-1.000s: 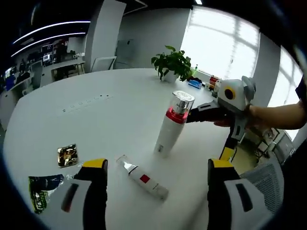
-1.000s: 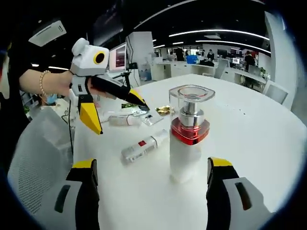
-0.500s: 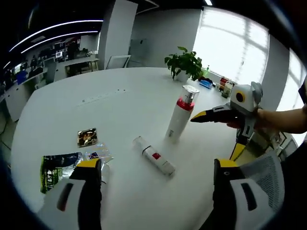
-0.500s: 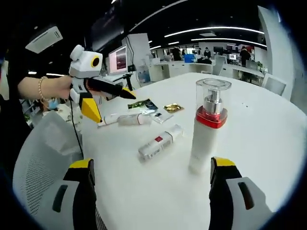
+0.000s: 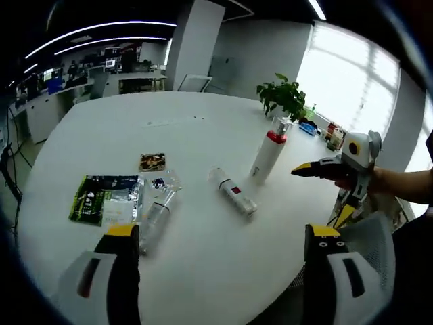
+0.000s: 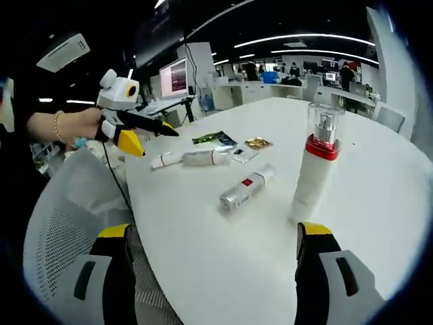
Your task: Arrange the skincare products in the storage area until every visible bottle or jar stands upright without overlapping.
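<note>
A tall white pump bottle [image 5: 268,154] [image 6: 314,166] with a red collar and clear cap stands upright on the round white table [image 5: 88,135]. A white tube with a red label [image 5: 233,191] [image 6: 247,189] lies flat beside it. Another pale tube [image 5: 155,222] [image 6: 191,159] lies flat further off, near the sachets. My left gripper [image 5: 220,281] is open, back from the table edge and holding nothing. My right gripper [image 6: 213,277] is open too, with nothing between its fingers. Each gripper also appears in the other's view, held by a hand: the right gripper [image 5: 338,168], the left gripper [image 6: 128,122].
A dark green sachet [image 5: 103,196] [image 6: 215,139], a gold sachet [image 5: 152,162] [image 6: 258,143] and small clear packets [image 5: 162,183] lie on the table. A potted plant [image 5: 283,98] stands at the far edge. A white mesh chair [image 6: 64,210] sits by the table edge.
Both grippers have drawn back from the table, so the bottle and tubes look smaller and more of the table shows. The bottle stays upright; both tubes still lie flat.
</note>
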`<state>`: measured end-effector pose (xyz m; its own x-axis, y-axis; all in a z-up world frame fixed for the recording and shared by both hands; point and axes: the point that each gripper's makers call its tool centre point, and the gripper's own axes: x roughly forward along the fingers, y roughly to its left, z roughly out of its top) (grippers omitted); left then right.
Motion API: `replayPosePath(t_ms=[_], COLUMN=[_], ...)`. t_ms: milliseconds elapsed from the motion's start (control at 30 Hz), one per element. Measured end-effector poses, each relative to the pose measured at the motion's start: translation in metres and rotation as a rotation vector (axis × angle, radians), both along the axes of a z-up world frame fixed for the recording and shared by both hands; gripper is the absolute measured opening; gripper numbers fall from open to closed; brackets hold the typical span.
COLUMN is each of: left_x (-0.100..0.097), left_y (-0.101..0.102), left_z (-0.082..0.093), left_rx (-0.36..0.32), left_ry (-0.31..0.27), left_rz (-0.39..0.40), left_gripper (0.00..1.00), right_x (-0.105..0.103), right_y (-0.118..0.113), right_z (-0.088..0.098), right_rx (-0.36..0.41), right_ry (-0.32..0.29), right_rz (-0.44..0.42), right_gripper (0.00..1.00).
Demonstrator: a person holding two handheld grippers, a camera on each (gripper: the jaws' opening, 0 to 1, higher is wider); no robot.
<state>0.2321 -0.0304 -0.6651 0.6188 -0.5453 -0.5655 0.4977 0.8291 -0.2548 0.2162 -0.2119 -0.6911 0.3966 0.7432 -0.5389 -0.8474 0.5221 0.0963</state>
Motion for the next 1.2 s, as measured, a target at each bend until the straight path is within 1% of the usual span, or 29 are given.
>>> replayPosePath(t_ms=[33, 67, 167, 300, 367, 467, 533, 567, 667, 767, 833, 900, 967, 1000, 1033, 1100, 1133, 1167, 1200], left_x=[-0.003, -0.005, -0.011, -0.022, -0.025, -0.031, -0.035, -0.036, -0.040, -0.047, -0.049, -0.050, -0.048, -0.047, -0.046, -0.045, -0.045, -0.045, -0.045], left_y=[0.007, 0.009, 0.021, 0.029, 0.036, 0.041, 0.047, 0.049, 0.057, 0.064, 0.067, 0.071, 0.070, 0.071, 0.072, 0.073, 0.073, 0.072, 0.072], left_z=[-0.001, -0.001, -0.002, -0.002, -0.001, 0.003, 0.010, 0.012, 0.015, 0.016, 0.016, 0.015, 0.015, 0.015, 0.013, 0.010, 0.009, 0.008, 0.008], left_rx=[0.002, 0.002, 0.002, 0.014, 0.014, 0.010, 0.019, 0.020, 0.026, 0.034, 0.025, 0.020, 0.026, 0.027, 0.026, 0.036, 0.040, 0.044, 0.046], left_ry=[-0.002, -0.001, -0.001, -0.011, -0.016, -0.016, -0.033, -0.037, -0.050, -0.049, -0.046, -0.043, -0.046, -0.048, -0.043, -0.035, -0.032, -0.029, -0.027], left_rz=[0.016, 0.023, 0.054, 0.083, 0.098, 0.112, 0.131, 0.137, 0.161, 0.176, 0.194, 0.203, 0.203, 0.206, 0.210, 0.209, 0.207, 0.204, 0.204], left_gripper=[0.99, 0.99, 0.99, 0.99, 0.99, 0.99, 0.99, 0.99, 0.99, 0.99, 0.99, 0.99, 0.99, 0.99, 0.99, 0.98, 0.98, 0.98, 0.98], right_x=[-0.003, -0.009, -0.012, -0.018, -0.021, -0.026, -0.029, -0.028, -0.031, -0.034, -0.036, -0.035, -0.035, -0.035, -0.033, -0.032, -0.032, -0.031, -0.030], right_y=[0.002, 0.006, 0.010, 0.015, 0.020, 0.025, 0.028, 0.028, 0.026, 0.026, 0.028, 0.029, 0.030, 0.031, 0.030, 0.030, 0.029, 0.027, 0.026], right_z=[0.001, 0.002, 0.003, 0.004, 0.009, 0.015, 0.017, 0.016, 0.016, 0.021, 0.026, 0.032, 0.034, 0.034, 0.036, 0.037, 0.035, 0.034, 0.032], right_rx=[0.000, 0.001, -0.008, -0.026, 0.000, 0.014, 0.013, 0.004, -0.003, 0.016, 0.053, 0.087, 0.085, 0.078, 0.058, 0.071, 0.067, 0.047, 0.038], right_ry=[0.002, 0.003, -0.012, -0.029, -0.026, -0.032, -0.043, -0.059, -0.063, -0.067, -0.051, -0.058, -0.063, -0.068, -0.093, -0.096, -0.101, -0.116, -0.116], right_rz=[0.003, 0.009, 0.020, 0.029, 0.014, 0.001, -0.003, -0.006, -0.025, -0.059, -0.083, -0.114, -0.121, -0.123, -0.124, -0.140, -0.141, -0.147, -0.151], right_gripper=[1.00, 1.00, 1.00, 1.00, 1.00, 1.00, 1.00, 1.00, 1.00, 1.00, 1.00, 1.00, 1.00, 1.00, 1.00, 1.00, 1.00, 1.00, 1.00])
